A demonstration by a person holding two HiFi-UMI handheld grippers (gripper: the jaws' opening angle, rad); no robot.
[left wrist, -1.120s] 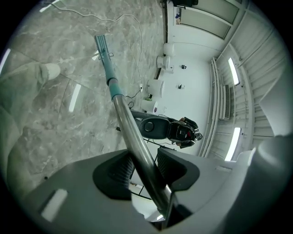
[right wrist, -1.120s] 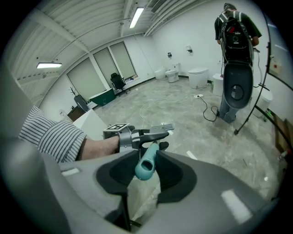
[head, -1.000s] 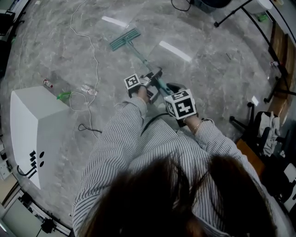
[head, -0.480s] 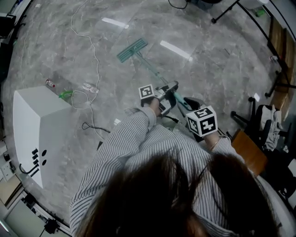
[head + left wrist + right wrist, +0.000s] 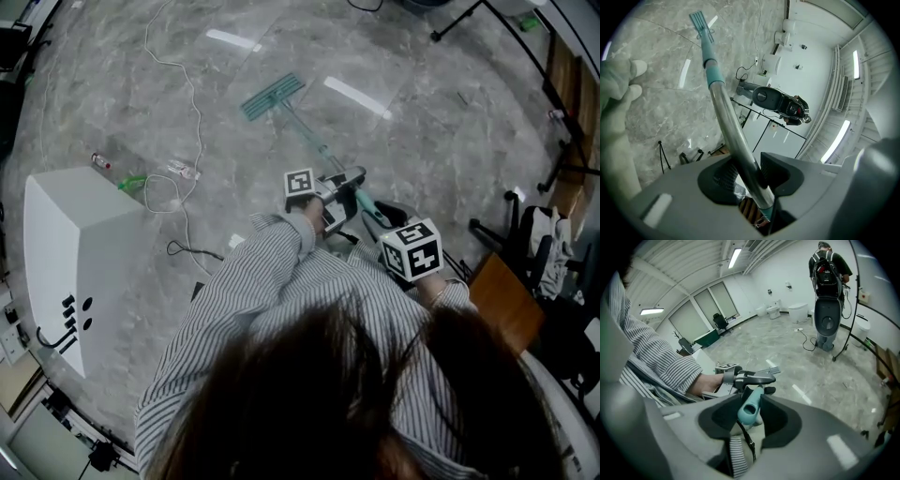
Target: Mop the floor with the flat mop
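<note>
1. Flat mop: the left gripper has its fingers pinched on the shiny metal pole from both sides, partway down its length
2. The right gripper has its fingers pressed onto the teal grip at the pole's top end, and a dark strap hangs below it
3. From these two holds the pole slopes forward and down to the mop head, which lies flat on the grey stone floor, well ahead of the person
4. The pole looks stiff and light, so it should pass pushes straight to the head without bending
5. Its bare metal looks smooth and probably slippery, so the lower hold may let it twist or slide, while the teal grip likely gives the surer purchase
6. Holding it at two points set apart, as here, seems right: the top hand steers and the lower one presses and drives
7. A white cable trails over the floor to the left of the mop head, apart from it, and the head could snag it if swept that way
</note>
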